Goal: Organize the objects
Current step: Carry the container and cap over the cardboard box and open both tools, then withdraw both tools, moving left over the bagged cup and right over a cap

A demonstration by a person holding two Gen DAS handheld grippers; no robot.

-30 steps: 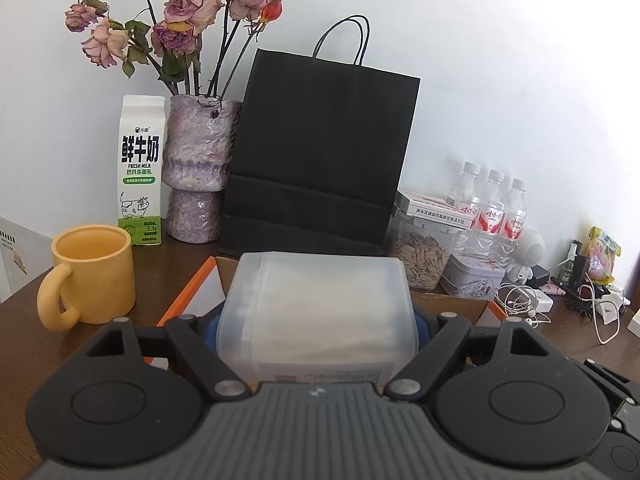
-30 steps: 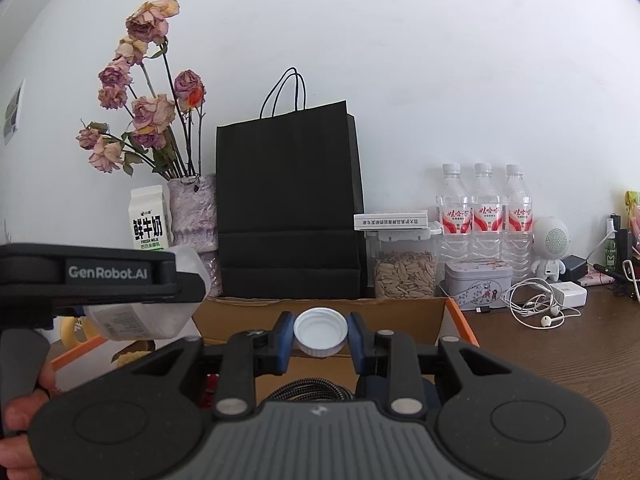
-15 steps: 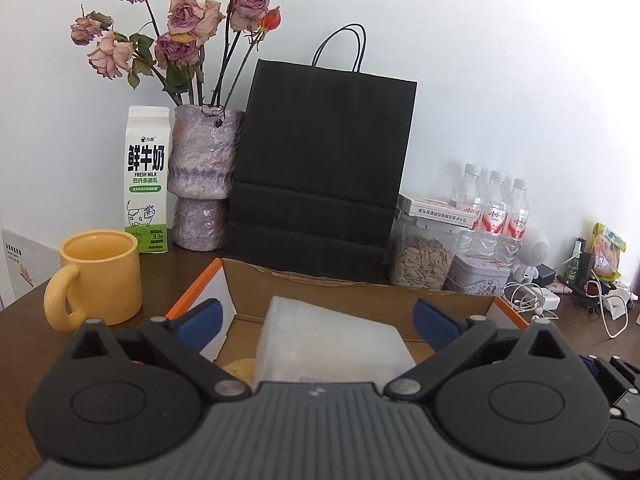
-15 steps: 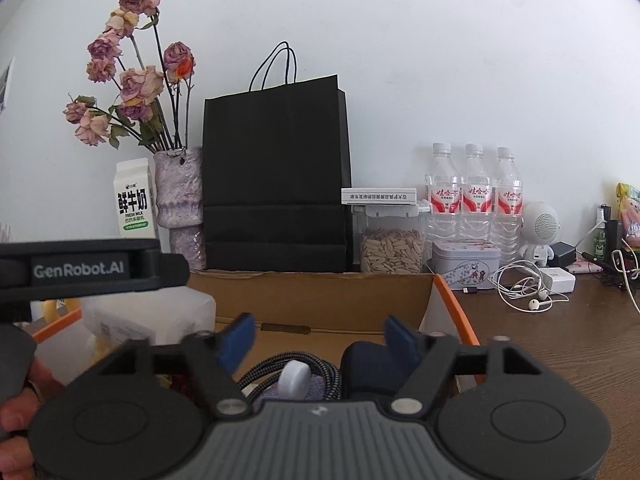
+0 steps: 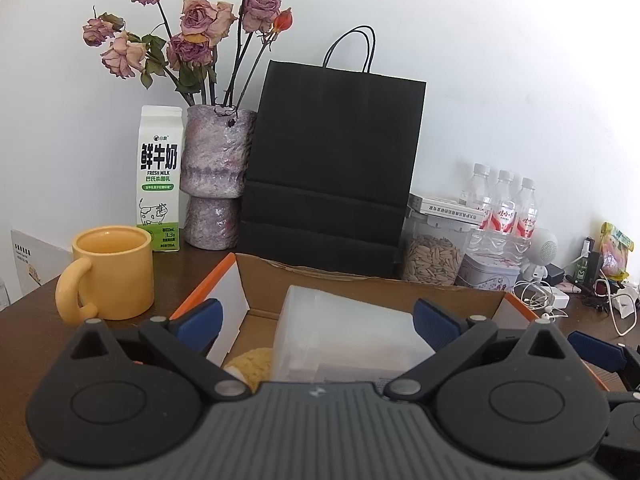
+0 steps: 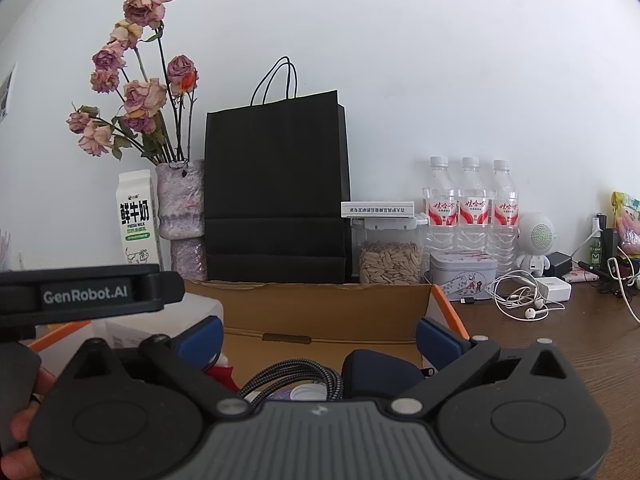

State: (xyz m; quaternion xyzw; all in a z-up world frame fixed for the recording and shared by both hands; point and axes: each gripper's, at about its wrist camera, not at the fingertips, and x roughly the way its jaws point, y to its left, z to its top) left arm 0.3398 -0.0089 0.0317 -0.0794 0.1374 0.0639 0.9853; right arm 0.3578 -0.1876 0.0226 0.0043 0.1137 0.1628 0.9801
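The left gripper [image 5: 316, 316] has its jaws spread wide and empty; the frosted plastic tub [image 5: 344, 340] lies straight ahead and below them, inside the cardboard box [image 5: 240, 292], tipped so its flat lid faces up and back, clear of both blue pads. The right gripper [image 6: 320, 338] has just been opening and its jaws are now wide too, nothing between them; the small white cap [image 6: 308, 392] sits in the box just under its nose, beside a braided cable [image 6: 292, 376] and a dark soft pouch [image 6: 380, 372]. For anything more to tidy, the yellow mug [image 5: 112, 272] on the brown surface [image 5: 32, 328] is nearest the left hand, off to its left: glazed, round, handle turned outward. The tub looks smooth and light, the box walls matte and stiff
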